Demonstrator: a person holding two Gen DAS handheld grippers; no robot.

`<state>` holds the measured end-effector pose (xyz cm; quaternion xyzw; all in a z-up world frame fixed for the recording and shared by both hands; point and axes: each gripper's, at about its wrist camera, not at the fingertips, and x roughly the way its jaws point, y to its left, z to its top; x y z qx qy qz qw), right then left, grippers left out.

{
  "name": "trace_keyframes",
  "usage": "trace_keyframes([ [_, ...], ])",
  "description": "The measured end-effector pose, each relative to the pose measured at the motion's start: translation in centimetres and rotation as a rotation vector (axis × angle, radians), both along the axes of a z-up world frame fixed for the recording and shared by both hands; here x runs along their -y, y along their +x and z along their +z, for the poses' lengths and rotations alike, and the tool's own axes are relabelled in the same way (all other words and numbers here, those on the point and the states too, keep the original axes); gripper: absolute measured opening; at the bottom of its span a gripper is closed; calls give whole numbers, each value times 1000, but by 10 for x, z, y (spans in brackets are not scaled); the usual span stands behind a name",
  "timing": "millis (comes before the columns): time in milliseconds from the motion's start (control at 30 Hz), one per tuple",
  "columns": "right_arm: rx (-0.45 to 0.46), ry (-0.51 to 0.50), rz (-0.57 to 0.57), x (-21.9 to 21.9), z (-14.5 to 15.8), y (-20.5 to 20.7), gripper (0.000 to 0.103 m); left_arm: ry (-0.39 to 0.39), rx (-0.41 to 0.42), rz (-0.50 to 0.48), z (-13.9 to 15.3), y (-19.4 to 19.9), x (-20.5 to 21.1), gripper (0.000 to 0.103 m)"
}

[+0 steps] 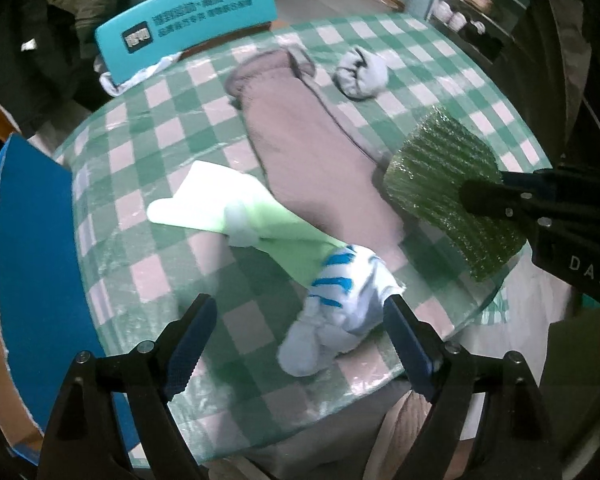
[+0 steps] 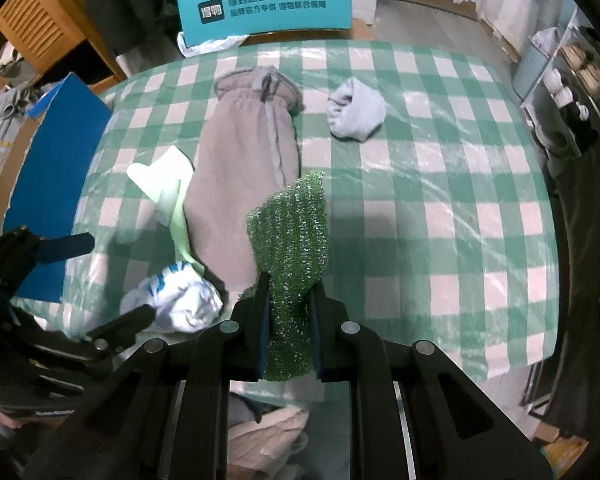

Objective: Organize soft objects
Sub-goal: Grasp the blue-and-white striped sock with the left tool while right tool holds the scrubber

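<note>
A white sock with blue stripes lies bunched near the table's front edge, partly over a pale green sock. My left gripper hangs open just above it, with the sock between the wide-spread fingers and no pad pressing on it. My right gripper is shut on a sparkly green cloth that hangs over the table. A long taupe garment lies flat in the middle. A balled pale blue-grey cloth sits further back.
The table wears a green-and-white check cover. A teal printed box stands behind it, a blue box at its left. A shoe shelf is at the right. Clothes lie below the front edge.
</note>
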<state>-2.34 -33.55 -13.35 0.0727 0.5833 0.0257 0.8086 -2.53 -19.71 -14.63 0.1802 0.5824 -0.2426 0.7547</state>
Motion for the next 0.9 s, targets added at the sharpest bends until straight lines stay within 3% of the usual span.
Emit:
trace_keyframes([
  [267,-11,14,-17,7,-7,-7,15,55,-9,-41,-20,-10,17,86],
  [467,-20,23,-21,10,-11,-9,15,55,-7,-49,-28,-10,19,86],
  [500,-20,24,-21,10,-11,-9,15,52,-9,-50,-28,-11,19,83],
  [600,-18,28,-20,9,-12,-8,15,34,-26,-59,-30,-12,18,58],
  [900,4,37,-13,5,-3,-7,15,-5,-7,-62,-13,-15,12,41],
])
